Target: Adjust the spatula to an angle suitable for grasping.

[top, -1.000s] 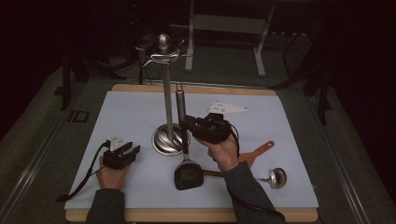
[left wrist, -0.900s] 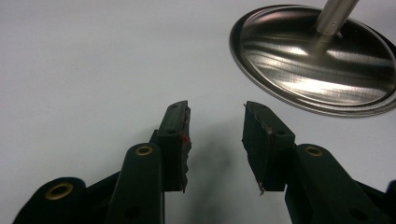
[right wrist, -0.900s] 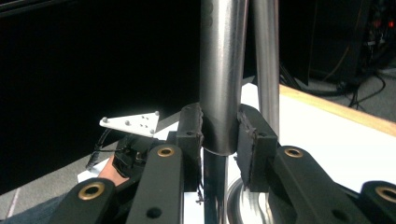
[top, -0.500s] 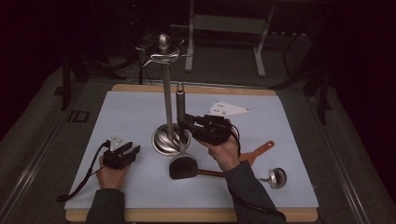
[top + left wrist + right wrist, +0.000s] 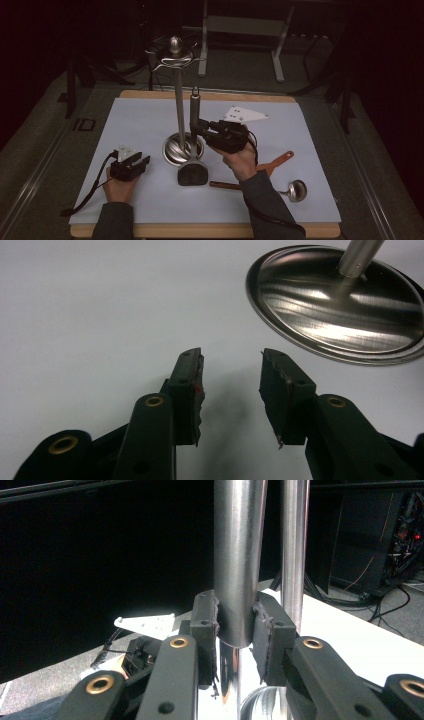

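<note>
High view: the right tool point(image 5: 199, 127) clamps the steel handle of a black-headed spatula point(image 5: 192, 172), held nearly upright just beside the pole of the utensil stand point(image 5: 178, 100). A second ago the spatula's black head hung further toward the person, in front of the stand's round base point(image 5: 172, 149); now it sits closer in, touching or just at the base's near edge, and the handle stands more upright, its tip short of the hooks at the stand's top. The right hand point(image 5: 241, 162) has barely shifted. In the right gripper view the pads point(image 5: 270, 630) press on the handle from both sides, with the stand's pole right behind.

The left tool point(image 5: 131, 161) rests on the bench point(image 5: 140, 120) left of the stand's base, where it was before, its jaws apart with nothing between them. A ladle point(image 5: 295, 190) and a wooden-handled utensil point(image 5: 272, 162) lie on the bench right of the stand.
</note>
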`<action>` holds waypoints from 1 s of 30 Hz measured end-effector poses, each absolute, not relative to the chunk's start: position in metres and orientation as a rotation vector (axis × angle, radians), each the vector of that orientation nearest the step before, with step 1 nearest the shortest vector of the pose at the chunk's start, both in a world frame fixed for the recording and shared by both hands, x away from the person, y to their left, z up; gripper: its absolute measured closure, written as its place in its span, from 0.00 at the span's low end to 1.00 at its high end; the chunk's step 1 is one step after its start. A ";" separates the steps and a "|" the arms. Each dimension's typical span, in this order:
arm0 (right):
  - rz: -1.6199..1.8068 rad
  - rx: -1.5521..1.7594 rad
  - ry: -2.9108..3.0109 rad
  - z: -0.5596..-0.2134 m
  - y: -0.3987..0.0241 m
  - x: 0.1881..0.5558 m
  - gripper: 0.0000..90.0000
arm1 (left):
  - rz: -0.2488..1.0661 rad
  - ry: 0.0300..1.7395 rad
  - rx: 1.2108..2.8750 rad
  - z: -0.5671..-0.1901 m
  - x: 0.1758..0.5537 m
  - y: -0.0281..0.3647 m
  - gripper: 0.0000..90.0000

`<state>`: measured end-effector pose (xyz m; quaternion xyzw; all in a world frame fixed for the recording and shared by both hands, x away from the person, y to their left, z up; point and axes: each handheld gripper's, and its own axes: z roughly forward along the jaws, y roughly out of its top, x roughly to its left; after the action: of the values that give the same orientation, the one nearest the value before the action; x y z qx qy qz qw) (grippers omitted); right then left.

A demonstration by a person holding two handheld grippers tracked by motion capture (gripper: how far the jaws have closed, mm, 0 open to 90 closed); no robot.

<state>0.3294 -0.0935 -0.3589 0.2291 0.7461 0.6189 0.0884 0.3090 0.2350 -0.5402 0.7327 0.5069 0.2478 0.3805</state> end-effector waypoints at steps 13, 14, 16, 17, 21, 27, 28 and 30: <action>1.851 0.644 2.204 -0.347 -0.095 0.330 0.82 | 0.632 1.297 1.870 -0.540 0.309 0.235 0.68; 1.853 0.640 2.202 -0.346 -0.095 0.330 0.82 | 0.632 1.297 1.870 -0.540 0.309 0.235 0.68; 1.855 0.633 2.201 -0.345 -0.095 0.330 0.82 | 0.632 1.296 1.870 -0.540 0.309 0.235 0.68; 1.858 0.627 2.200 -0.343 -0.094 0.329 0.82 | 0.632 1.296 1.870 -0.540 0.309 0.235 0.68; 1.861 0.609 2.195 -0.338 -0.094 0.328 0.82 | 0.631 1.295 1.871 -0.540 0.309 0.235 0.68; 1.865 0.590 2.196 -0.334 -0.092 0.328 0.82 | 0.631 1.295 1.870 -0.540 0.309 0.235 0.68; 1.864 0.590 2.197 -0.333 -0.092 0.327 0.82 | 0.632 1.296 1.870 -0.540 0.309 0.235 0.68; 1.862 0.587 2.196 -0.332 -0.091 0.328 0.82 | 0.632 1.296 1.870 -0.540 0.309 0.235 0.68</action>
<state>0.3280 -0.0911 -0.3316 0.1987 0.7435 0.6305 0.1011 0.3091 0.2349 -0.5403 0.7324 0.5075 0.2477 0.3805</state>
